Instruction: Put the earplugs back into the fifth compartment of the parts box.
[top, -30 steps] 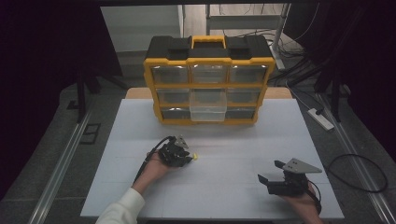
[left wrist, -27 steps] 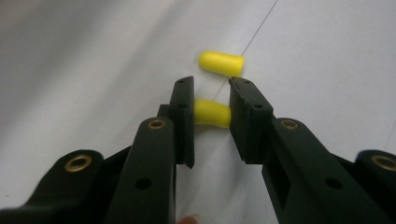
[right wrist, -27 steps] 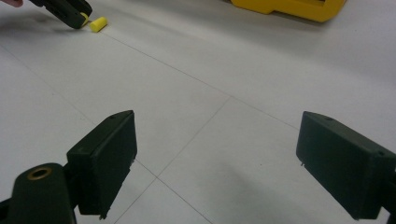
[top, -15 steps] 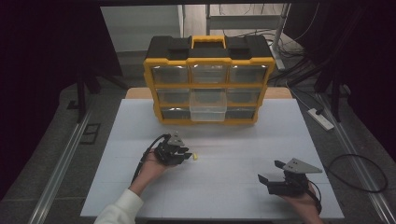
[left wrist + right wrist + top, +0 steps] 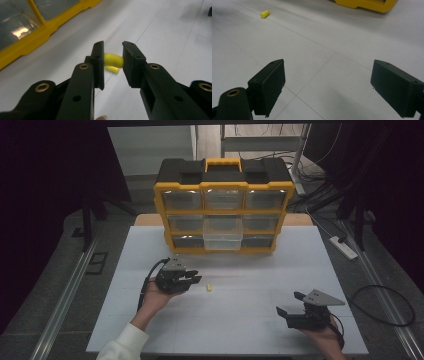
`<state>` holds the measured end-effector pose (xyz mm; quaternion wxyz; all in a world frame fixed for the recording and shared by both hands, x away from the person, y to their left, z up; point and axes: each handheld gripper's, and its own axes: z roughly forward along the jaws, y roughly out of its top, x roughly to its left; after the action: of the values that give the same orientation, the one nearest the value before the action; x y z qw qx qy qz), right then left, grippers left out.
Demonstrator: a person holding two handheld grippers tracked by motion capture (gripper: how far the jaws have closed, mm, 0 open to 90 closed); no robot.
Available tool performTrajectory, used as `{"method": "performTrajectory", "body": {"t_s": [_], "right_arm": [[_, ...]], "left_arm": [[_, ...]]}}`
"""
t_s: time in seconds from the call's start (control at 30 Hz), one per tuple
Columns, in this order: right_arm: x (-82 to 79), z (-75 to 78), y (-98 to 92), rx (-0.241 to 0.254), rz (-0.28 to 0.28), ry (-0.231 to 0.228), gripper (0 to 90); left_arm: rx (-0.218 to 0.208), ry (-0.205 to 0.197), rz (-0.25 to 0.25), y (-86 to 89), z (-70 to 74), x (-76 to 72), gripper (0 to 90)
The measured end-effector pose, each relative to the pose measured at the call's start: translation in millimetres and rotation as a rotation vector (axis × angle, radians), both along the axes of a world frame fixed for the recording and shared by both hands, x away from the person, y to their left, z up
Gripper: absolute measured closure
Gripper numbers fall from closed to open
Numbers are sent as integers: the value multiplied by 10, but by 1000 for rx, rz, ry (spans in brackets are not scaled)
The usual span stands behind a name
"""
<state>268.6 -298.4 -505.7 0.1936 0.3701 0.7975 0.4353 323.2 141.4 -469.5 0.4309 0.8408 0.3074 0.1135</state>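
Item one: left gripper (image 5: 195, 279), held low over the white table (image 5: 260, 330), forearm angled in from below. Its jaws pinch a yellow foam plug (image 5: 113, 60), squashed for carrying, likely bound for the open drawer (image 5: 223, 240) of the yellow organizer (image 5: 223, 185).
Item two: second plug (image 5: 209, 288), loose on the table just beside.
Item three: right gripper (image 5: 289, 303), resting low, jaws spread, idle.

The drawer cabinet (image 5: 223, 205) looks glossy yellow plastic (clear drawer fronts), the table (image 5: 250, 320) matt white.

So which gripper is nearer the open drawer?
Left. The left gripper is in front of the drawer, slightly to its left; the right gripper is farther back toward the person, off right.
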Motion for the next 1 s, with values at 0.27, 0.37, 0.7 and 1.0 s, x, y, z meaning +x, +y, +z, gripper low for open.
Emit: {"method": "performTrajectory", "body": {"t_s": [0.27, 0.37, 0.7, 1.0], "right_arm": [[0, 1, -2, 1, -2, -1, 131], [-1, 2, -2, 1, -3, -1, 131], [-4, 4, -3, 4, -6, 1, 131], [-5, 5, -8, 11, 0, -5, 131]], "left_arm": [[-56, -36, 11, 28, 135, -55, 714], [-78, -49, 13, 43, 199, -76, 713], [-129, -94, 29, 40, 443, -90, 709], [-170, -131, 30, -44, 663, 5, 708]]}}
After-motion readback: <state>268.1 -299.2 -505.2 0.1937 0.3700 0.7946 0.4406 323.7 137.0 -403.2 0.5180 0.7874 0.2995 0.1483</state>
